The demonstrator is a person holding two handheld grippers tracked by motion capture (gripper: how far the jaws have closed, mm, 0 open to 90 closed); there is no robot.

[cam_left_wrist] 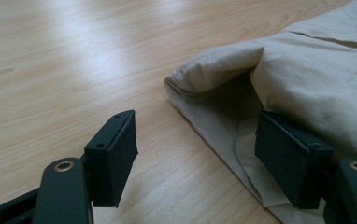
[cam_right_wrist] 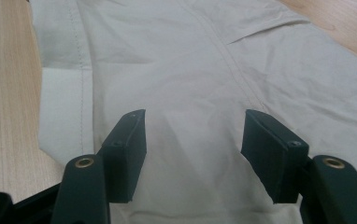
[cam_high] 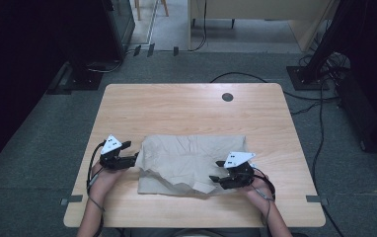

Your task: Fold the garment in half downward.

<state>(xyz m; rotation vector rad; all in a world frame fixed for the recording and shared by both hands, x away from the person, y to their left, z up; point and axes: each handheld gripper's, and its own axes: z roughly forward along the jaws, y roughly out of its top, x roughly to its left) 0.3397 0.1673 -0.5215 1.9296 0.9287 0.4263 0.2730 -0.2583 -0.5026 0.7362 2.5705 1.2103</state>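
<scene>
High view: your left hand-held gripper (cam_high: 136, 159), jaws apart, sits at the left edge of the beige cloth (cam_high: 186, 158) on the desk (cam_high: 186, 106); your right hand-held gripper (cam_high: 216, 177), jaws apart, hovers over its near right corner.

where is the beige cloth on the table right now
In the high view the beige cloth lies crumpled on the table's near half, between the left gripper and right gripper.

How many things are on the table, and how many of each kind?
Crumpled beige cloth garment: 1
Black two-jaw grippers with grey three-cornered plates: 2, the left gripper at the cloth's left edge and the right gripper over its near right part
Round dark hole in the light wooden table: 1
Total: 4
</scene>
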